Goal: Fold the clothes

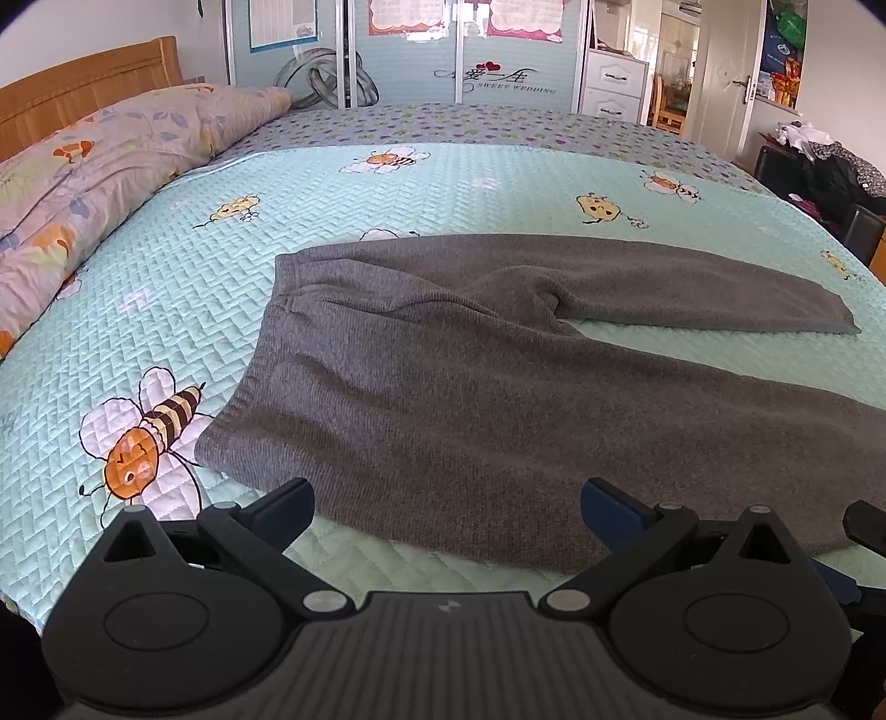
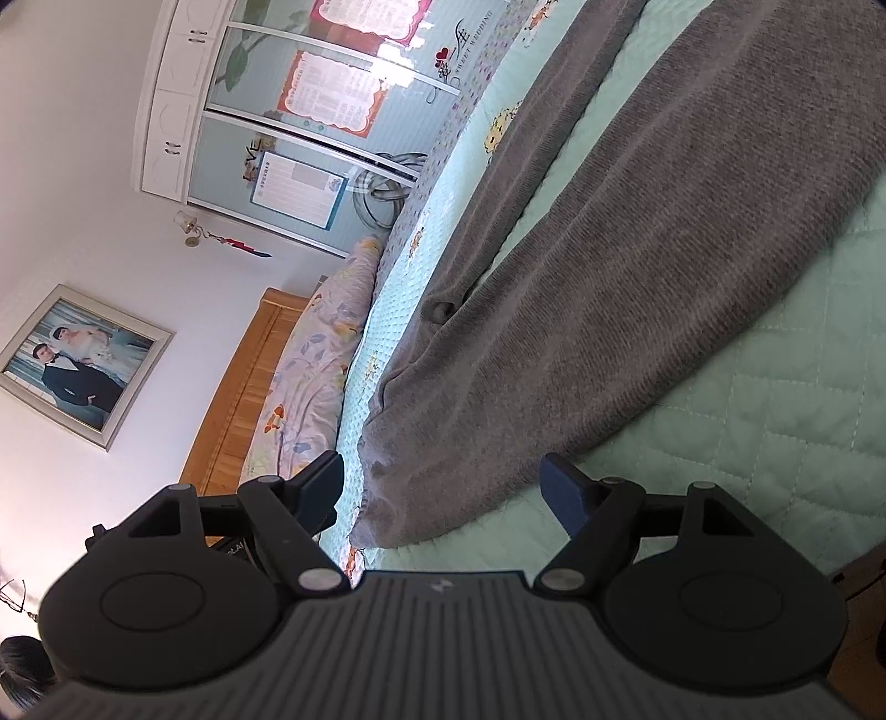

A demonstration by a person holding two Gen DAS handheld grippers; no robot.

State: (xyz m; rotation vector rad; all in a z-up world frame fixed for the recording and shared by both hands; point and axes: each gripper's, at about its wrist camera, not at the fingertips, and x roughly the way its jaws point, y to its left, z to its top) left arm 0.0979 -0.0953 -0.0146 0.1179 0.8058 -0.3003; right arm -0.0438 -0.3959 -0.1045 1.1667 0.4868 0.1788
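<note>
Lying flat on the bed (image 1: 166, 288), the grey trousers (image 1: 443, 387) are spread out with both legs splayed apart, waistband toward the pillow side, in the left wrist view; the left gripper (image 1: 446, 512) hovers just above their near edge with its fingers spread wide and holding nothing. A likely slip, as I judge it: the soft knit could bunch or drag across the quilted bee-print cover if only one layer is pinched. Behind stand a wooden headboard (image 1: 83, 88), a floral pillow (image 1: 111, 166) and a sliding wardrobe (image 1: 415, 50). From the right wrist view, tilted sideways, the right gripper (image 2: 443, 493) hangs over the trousers' waist corner, fingers likewise parted and empty; a skewed grip here could fold the legs unevenly. A framed photo (image 2: 83, 363) hangs on the wall.
</note>
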